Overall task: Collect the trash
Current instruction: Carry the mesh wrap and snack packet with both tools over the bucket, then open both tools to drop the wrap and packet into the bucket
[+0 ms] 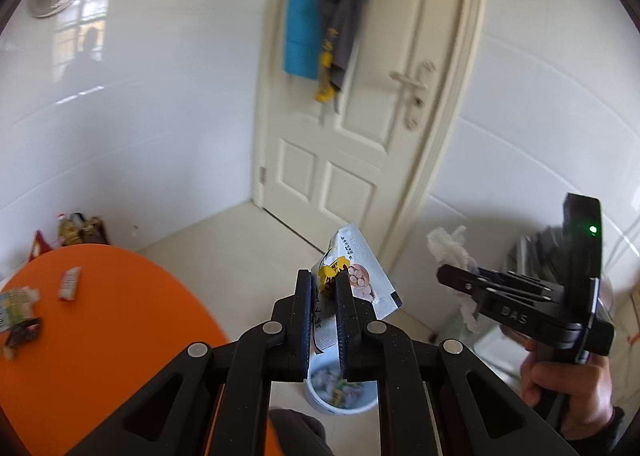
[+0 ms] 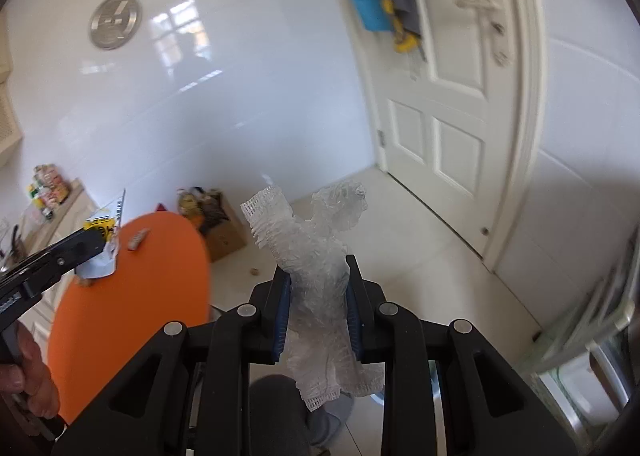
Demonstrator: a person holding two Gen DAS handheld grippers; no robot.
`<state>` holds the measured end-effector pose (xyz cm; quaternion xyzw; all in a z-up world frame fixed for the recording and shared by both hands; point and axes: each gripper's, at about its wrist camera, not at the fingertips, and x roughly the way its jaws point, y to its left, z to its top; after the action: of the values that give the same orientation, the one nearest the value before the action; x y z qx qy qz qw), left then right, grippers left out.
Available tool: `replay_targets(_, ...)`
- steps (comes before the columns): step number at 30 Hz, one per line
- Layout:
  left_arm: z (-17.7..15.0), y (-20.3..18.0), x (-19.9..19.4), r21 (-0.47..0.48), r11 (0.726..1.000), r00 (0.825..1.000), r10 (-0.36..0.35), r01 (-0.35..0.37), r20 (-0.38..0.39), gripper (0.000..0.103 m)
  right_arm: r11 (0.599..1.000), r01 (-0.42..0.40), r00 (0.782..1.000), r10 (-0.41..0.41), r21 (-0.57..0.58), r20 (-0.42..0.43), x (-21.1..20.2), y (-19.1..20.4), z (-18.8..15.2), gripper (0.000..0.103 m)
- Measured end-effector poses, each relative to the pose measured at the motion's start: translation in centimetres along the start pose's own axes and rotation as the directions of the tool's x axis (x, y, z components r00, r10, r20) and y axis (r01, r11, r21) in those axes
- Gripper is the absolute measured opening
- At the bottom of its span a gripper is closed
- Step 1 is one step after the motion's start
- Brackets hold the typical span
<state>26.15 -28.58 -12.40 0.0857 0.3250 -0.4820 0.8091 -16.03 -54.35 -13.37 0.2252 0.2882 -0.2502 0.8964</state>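
Observation:
My left gripper point(image 1: 325, 281) is shut on a white and yellow snack wrapper point(image 1: 362, 276), held in the air above a white trash bin point(image 1: 340, 388) with rubbish inside. My right gripper point(image 2: 319, 266) is shut on a wad of white foam net and clear plastic wrap point(image 2: 316, 252), also held up over the floor. The right gripper also shows in the left wrist view point(image 1: 444, 276) with its white wad point(image 1: 450, 246). The left gripper shows in the right wrist view point(image 2: 94, 242) with the wrapper point(image 2: 104, 232).
An orange round table point(image 1: 112, 320) at the left carries several more wrappers point(image 1: 70, 283). A cream door point(image 1: 360, 128) with hung clothes stands ahead. A cardboard box point(image 2: 220, 228) sits by the wall. A glass shelf unit point(image 2: 580, 344) is at the right.

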Motion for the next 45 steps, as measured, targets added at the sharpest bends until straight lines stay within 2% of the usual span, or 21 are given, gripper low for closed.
replay_targets(4, 0.8, -1.4, 5.7, 0.029, 0.998, 0.993, -0.055, 0.059, -0.108, 0.007, 0.995, 0.047, 0.997, -0.041, 0.083, -0.066, 2.6, -4.8, -1.4, 0.024)
replay_targets(9, 1.7, -1.9, 12.7, 0.035, 0.994, 0.965, -0.094, 0.105, -0.246, 0.007, 0.982, 0.088, 0.984, -0.060, 0.165, -0.165, 6.7, -9.2, -3.8, 0.024)
replay_targets(12, 2.3, -3.2, 16.5, 0.030, 0.992, 0.941, -0.106, 0.122, -0.321, 0.007, 0.974, 0.097, 0.976, -0.053, 0.205, -0.213, 9.0, -11.2, -4.9, 0.024)
replay_targets(16, 2.7, -3.9, 22.9, -0.018, 0.990, 0.891, -0.134, 0.140, -0.434, 0.007, 0.961, 0.115, 0.961, -0.044, 0.250, -0.273, 12.6, -13.3, -6.2, 0.024)
replay_targets(24, 3.6, -3.7, 32.7, -0.069, 0.993, 0.816, -0.118, 0.096, -0.565, 0.010, 0.940, 0.142, 0.934, -0.023, 0.309, -0.357, 18.1, -15.9, -8.1, 0.027)
replay_targets(26, 3.5, -3.2, 34.5, -0.081, 0.994, 0.796, -0.109, 0.075, -0.596, 0.014, 0.934, 0.152, 0.927, -0.021, 0.323, -0.374, 19.0, -16.4, -8.5, 0.030)
replay_targets(27, 3.3, -3.2, 35.5, -0.082, 0.994, 0.780, -0.107, 0.071, -0.616, 0.023, 0.930, 0.156, 0.924, -0.019, 0.332, -0.383, 19.4, -16.6, -8.6, 0.035)
replay_targets(28, 3.2, -3.2, 36.1, -0.077, 0.995, 0.769, -0.101, 0.068, -0.631, 0.041, 0.927, 0.165, 0.920, -0.022, 0.337, -0.390, 19.7, -16.8, -8.7, 0.049)
replay_targets(29, 3.3, -3.4, 36.8, -0.063, 0.996, 0.769, -0.085, 0.059, -0.634, 0.049, 0.924, 0.176, 0.918, -0.029, 0.340, -0.395, 19.8, -16.9, -8.7, 0.067)
replay_targets(30, 3.6, -3.5, 37.1, -0.044, 0.998, 0.777, -0.062, 0.044, -0.626, 0.060, 0.921, 0.181, 0.918, -0.033, 0.345, -0.395, 19.9, -17.1, -8.7, 0.075)
replay_targets(31, 3.8, -3.6, 37.2, -0.034, 0.999, 0.783, -0.046, 0.032, -0.621, 0.066, 0.919, 0.187, 0.918, -0.037, 0.348, -0.395, 20.1, -17.2, -8.7, 0.078)
replay_targets(33, 4.0, -3.5, 37.5, -0.043, 0.999, 0.782, -0.047, 0.026, -0.621, 0.071, 0.913, 0.187, 0.920, -0.034, 0.362, -0.390, 20.1, -17.6, -8.8, 0.081)
replay_targets(35, 4.2, -3.5, 37.3, -0.037, 0.999, 0.788, -0.027, 0.005, -0.615, 0.074, 0.910, 0.205, 0.920, -0.053, 0.361, -0.389, 19.9, -17.8, -8.9, 0.095)
replay_targets(38, 4.4, -3.8, 36.4, 0.000, 1.000, 0.805, 0.023, -0.028, -0.592, 0.076, 0.905, 0.206, 0.924, -0.056, 0.371, -0.378, 19.3, -18.1, -8.8, 0.103)
replay_targets(41, 4.5, -4.6, 34.9, 0.025, 0.998, 0.831, 0.065, -0.061, -0.552, 0.082, 0.901, 0.231, 0.926, -0.088, 0.368, -0.366, 18.5, -17.8, -8.6, 0.103)
replay_targets(42, 3.7, -4.4, 32.5, 0.033, 0.997, 0.842, 0.075, -0.068, -0.534, 0.084, 0.898, 0.235, 0.928, -0.094, 0.372, -0.360, 18.1, -17.8, -8.5, 0.103)
replay_targets(45, 3.2, -5.3, 29.4, 0.050, 0.995, 0.862, 0.099, -0.085, -0.497, 0.086, 0.894, 0.246, 0.932, -0.111, 0.376, -0.346, 16.8, -17.2, -8.4, 0.103)
